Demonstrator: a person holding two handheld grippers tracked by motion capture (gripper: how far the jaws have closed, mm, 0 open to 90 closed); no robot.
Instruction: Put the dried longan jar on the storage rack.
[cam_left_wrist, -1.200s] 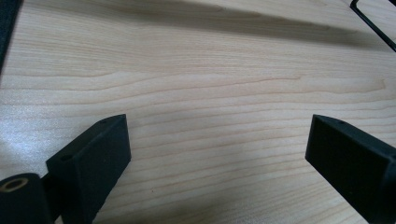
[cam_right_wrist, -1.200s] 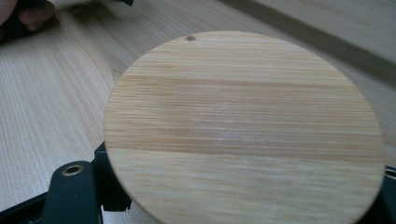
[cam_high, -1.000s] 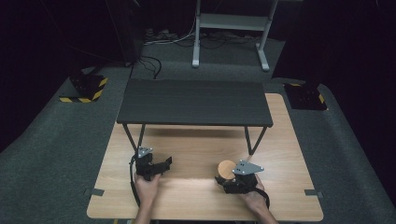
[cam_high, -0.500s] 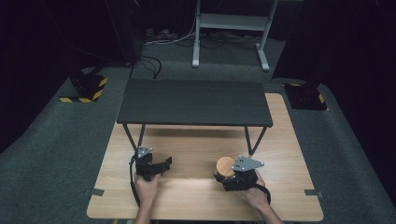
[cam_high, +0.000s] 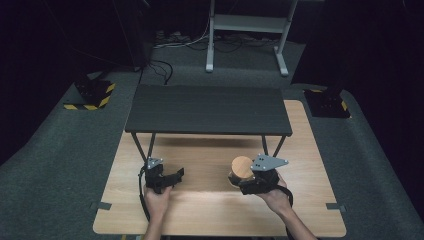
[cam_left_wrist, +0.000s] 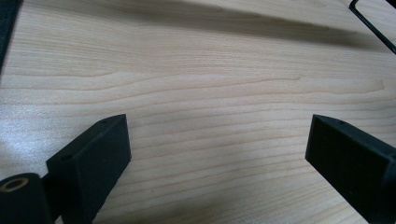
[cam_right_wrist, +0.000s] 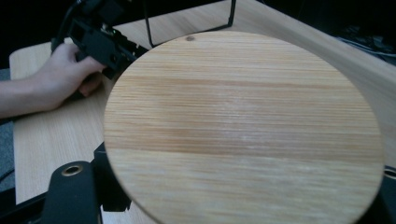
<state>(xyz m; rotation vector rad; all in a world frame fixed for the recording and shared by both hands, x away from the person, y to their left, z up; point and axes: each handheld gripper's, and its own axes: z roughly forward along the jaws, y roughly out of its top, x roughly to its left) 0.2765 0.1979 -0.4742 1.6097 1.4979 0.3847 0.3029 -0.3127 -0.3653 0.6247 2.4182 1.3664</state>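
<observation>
Wooden-lidded jar (cam_high: 242, 170) is sitting clamped in the right gripper (cam_high: 248, 181) at the near right of the table (cam_high: 210, 210), so the grasp looks done. Left gripper (cam_high: 170, 179) is resting on the near left, jaws apart and holding nothing; placing the jar, perhaps on the dark shelf (cam_high: 207, 109) farther back, is probably what is remaining.

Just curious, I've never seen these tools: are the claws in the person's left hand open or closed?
Open. In the left gripper view, the left gripper has its jaws wide apart, with bare wooden table between them.
</observation>
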